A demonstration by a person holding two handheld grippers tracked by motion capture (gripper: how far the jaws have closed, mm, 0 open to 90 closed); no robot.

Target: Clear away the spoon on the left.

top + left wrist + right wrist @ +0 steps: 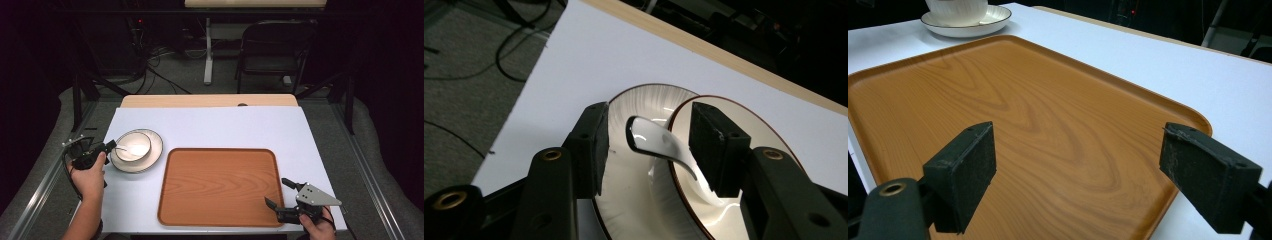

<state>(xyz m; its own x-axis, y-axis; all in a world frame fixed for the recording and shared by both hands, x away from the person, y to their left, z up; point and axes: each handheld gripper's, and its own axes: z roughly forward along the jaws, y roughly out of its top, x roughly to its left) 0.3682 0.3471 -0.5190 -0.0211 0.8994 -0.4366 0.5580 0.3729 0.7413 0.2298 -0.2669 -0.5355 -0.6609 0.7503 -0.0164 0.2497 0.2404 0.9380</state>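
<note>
Our left tongs (646,150) gape astride spoon handle (659,145), which rises toward us from bowl (133,145); right tongs (278,192) agape, well apart over tray (220,185).

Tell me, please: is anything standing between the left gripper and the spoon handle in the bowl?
Nothing visible does. The left gripper is open, with the spoon handle rising between its jaws over the bowl rim. The bowl sits on the plate.

A white bowl (133,146) and a white, dark-rimmed plate (155,150) are seen on the pale table (225,127). Orange-brown wood grain is shown by the tray (220,185). A white spoon (659,145) is seen.
</note>
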